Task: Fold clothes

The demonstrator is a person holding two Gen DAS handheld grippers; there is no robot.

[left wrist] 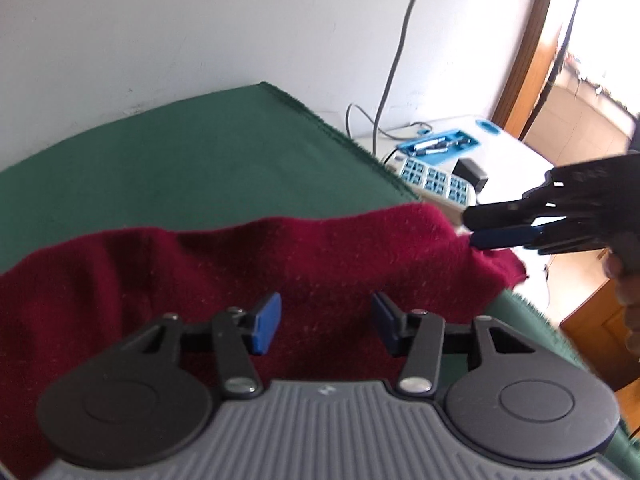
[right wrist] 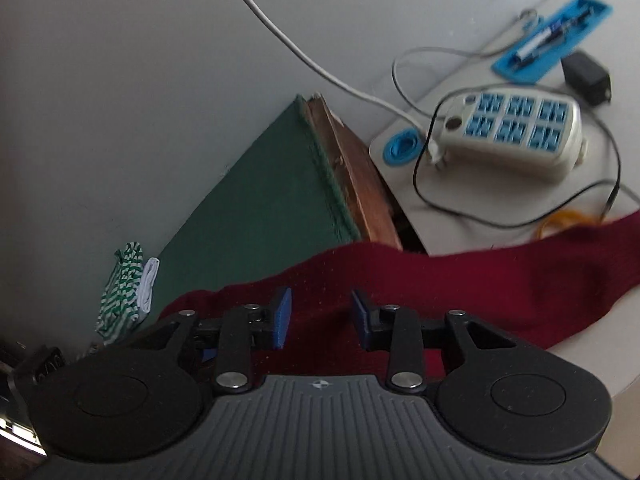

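Left hand-held gripper [left wrist: 326, 326] had its pads spread over the maroon garment [left wrist: 280, 264], gripping nothing. Right hand-held gripper [right wrist: 321, 320] was likewise spread, its tips at the garment's far corner. Garment lay on the green-covered counter [left wrist: 180, 160], one end overhanging toward a white power strip [right wrist: 516, 132].

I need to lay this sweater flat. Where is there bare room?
The green cloth is bare between the wall and the red sweater. Crowded: the white desk holds a power strip, cables, and a blue tray.
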